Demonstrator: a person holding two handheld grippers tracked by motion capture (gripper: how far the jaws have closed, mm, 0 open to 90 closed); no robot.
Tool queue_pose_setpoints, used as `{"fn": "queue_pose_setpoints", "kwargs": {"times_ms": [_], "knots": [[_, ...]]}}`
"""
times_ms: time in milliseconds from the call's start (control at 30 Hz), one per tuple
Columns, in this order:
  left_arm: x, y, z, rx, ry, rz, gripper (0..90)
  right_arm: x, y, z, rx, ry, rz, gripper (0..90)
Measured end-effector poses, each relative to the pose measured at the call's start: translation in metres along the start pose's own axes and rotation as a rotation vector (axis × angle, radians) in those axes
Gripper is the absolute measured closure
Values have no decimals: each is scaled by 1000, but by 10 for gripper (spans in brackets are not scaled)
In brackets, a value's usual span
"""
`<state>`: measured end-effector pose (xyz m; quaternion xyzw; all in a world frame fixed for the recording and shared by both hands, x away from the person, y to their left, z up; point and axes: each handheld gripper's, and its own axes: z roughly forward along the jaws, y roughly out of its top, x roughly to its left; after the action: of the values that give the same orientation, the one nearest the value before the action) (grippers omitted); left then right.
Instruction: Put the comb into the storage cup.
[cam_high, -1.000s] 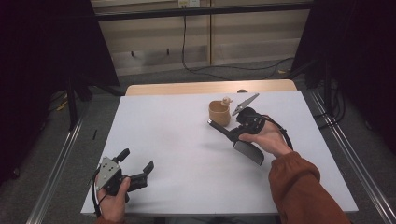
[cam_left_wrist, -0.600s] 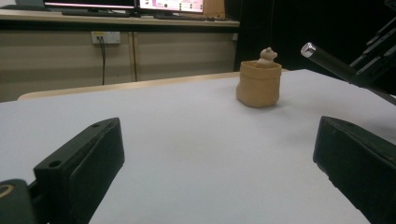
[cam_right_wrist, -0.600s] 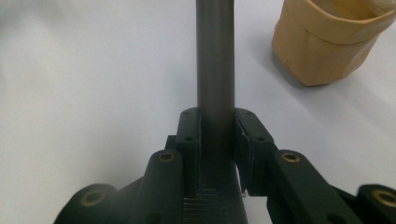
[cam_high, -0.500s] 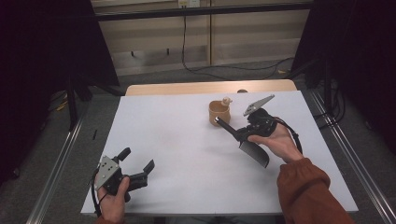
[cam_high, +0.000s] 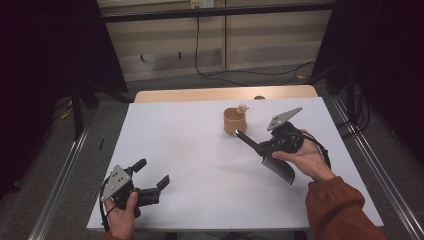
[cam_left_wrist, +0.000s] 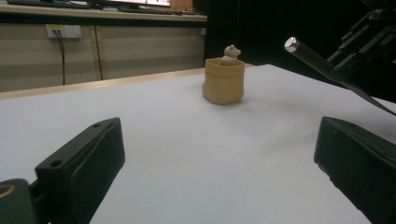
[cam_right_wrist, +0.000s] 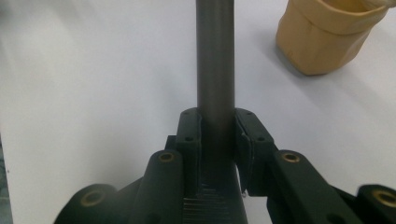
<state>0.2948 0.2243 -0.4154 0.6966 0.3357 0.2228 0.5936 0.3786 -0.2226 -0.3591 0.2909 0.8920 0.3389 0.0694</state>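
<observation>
A tan cup (cam_high: 233, 122) with a small bear-like figure (cam_high: 243, 107) at its rim stands right of centre at the back of the white table (cam_high: 190, 140). My right gripper (cam_high: 272, 146) is shut on a dark tool (cam_high: 280, 168). The tool's round metal handle (cam_right_wrist: 215, 56) points toward the cup (cam_right_wrist: 327, 37), and its flat blade hangs toward the person. It is lifted off the table. My left gripper (cam_high: 151, 173) rests open at the front left corner with nothing between its jaws. From there I see the cup (cam_left_wrist: 224, 81) and the handle's tip (cam_left_wrist: 293, 45).
A wooden strip (cam_high: 200, 94) runs along the table's far edge, with a small dark thing (cam_high: 258, 97) on it. Metal rails (cam_high: 65, 185) flank both sides. A cable (cam_high: 200, 55) trails over the floor behind.
My right gripper has carried the tool to the right and slightly up, away from the cup. The left gripper has stayed where it was.
</observation>
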Motion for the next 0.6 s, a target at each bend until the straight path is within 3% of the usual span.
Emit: {"fn": "queue_pose_setpoints", "kwargs": {"times_ms": [100, 167, 267, 433, 500, 600], "knots": [[-2, -3, 5, 45, -10, 32, 26, 4, -3, -3, 9, 3, -10, 729], [-1, -3, 7, 70, -34, 28, 52, 6, -7, -4, 12, 12, -16, 729], [0, -2, 9, 90, -73, 13, 53, 11, -11, -3, 23, 19, -20, 729], [1, -1, 10, 98, -94, -1, 52, 22, -10, -1, 28, 48, -45, 729], [-1, -1, 11, 104, -101, 11, 51, 26, -7, 0, 29, 60, -57, 729], [-3, -2, 13, 116, -155, 17, 47, 34, -3, 2, 30, 82, -87, 729]]}}
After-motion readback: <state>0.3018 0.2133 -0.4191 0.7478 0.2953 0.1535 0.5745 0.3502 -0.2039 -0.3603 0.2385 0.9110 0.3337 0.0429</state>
